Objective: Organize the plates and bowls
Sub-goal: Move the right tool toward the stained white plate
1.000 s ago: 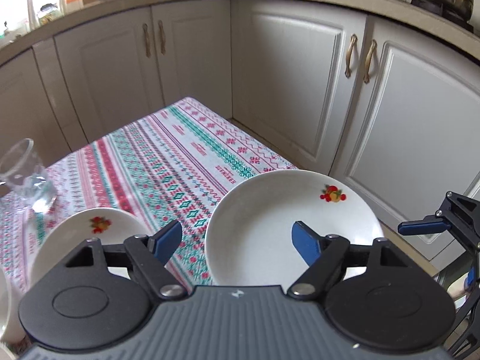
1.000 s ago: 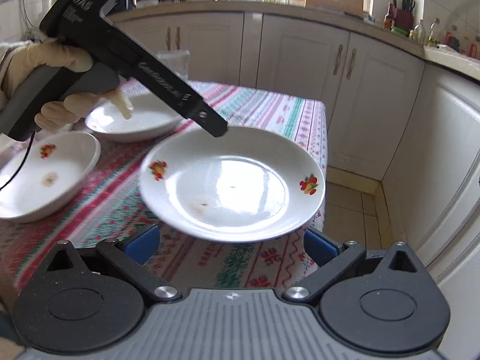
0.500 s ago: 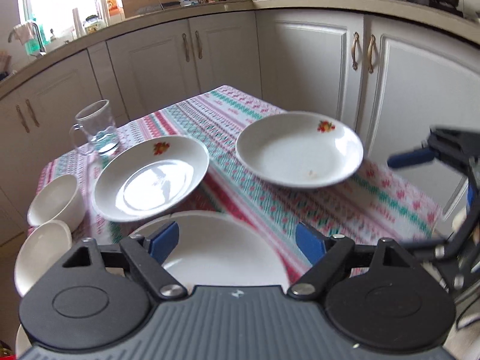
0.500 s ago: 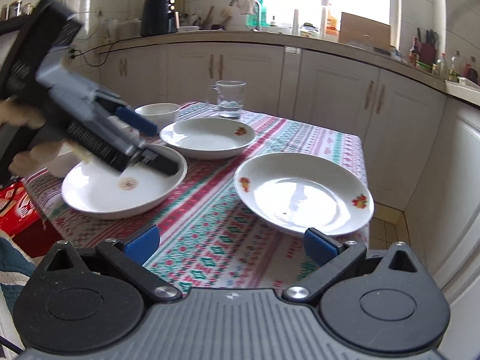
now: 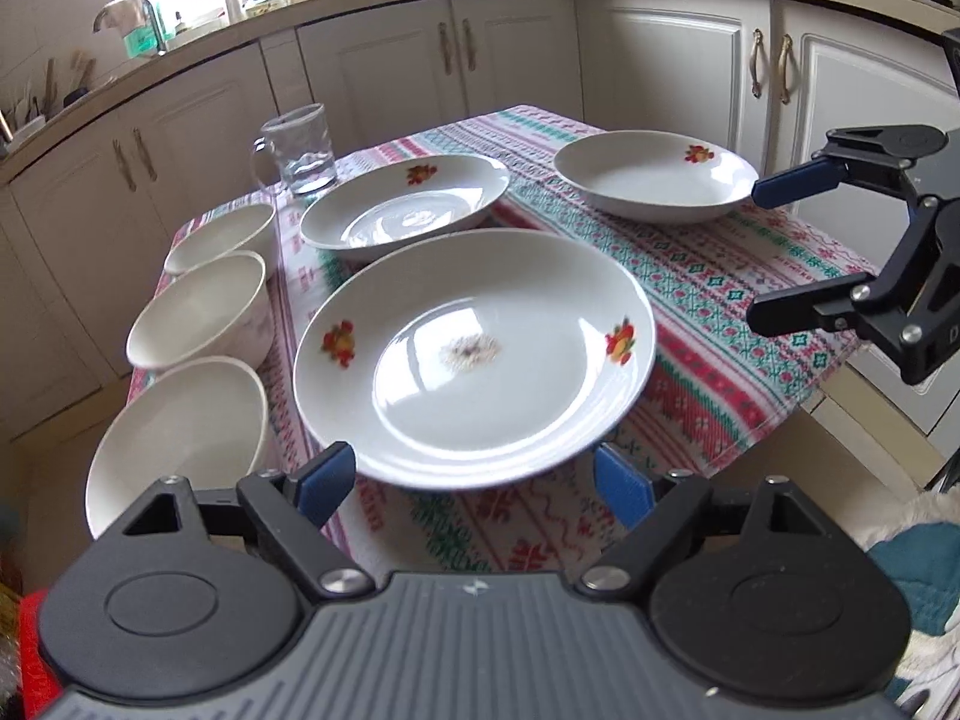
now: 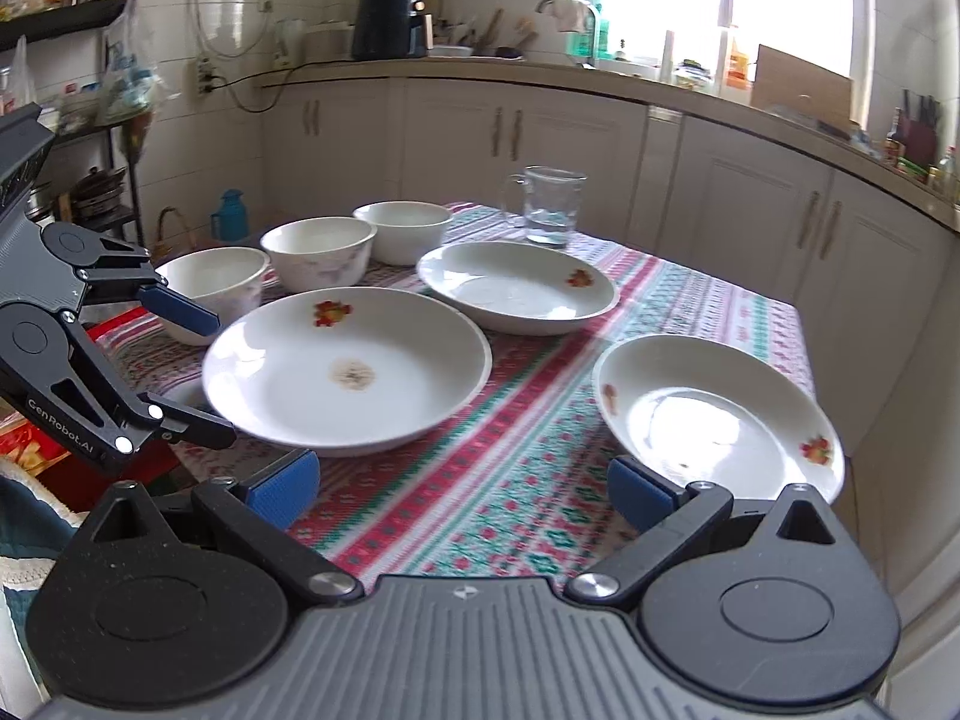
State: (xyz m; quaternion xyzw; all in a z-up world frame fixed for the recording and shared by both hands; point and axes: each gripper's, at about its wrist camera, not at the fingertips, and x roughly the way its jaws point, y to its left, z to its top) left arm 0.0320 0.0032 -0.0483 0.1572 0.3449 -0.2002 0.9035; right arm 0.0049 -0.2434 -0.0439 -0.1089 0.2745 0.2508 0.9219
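Three white flower-print plates lie on the patterned tablecloth: a near one with a brown stain (image 5: 474,354) (image 6: 348,369), a far one (image 5: 408,207) (image 6: 516,288), and one at the table's right edge (image 5: 654,177) (image 6: 720,420). Three white bowls (image 5: 201,318) (image 6: 318,252) stand in a row on the left. My left gripper (image 5: 474,483) is open and empty, just before the stained plate's near rim; it also shows in the right wrist view (image 6: 198,372). My right gripper (image 6: 462,489) is open and empty, above the table's near edge; it also shows in the left wrist view (image 5: 774,258).
A glass mug with some water (image 5: 300,150) (image 6: 549,204) stands at the far end of the table (image 6: 480,498). White kitchen cabinets (image 5: 510,54) surround the table. A red item (image 6: 24,450) lies low on the left.
Both grippers have pulled back and swung left; the whole table with all plates and bowls is now in view. Both stay open.
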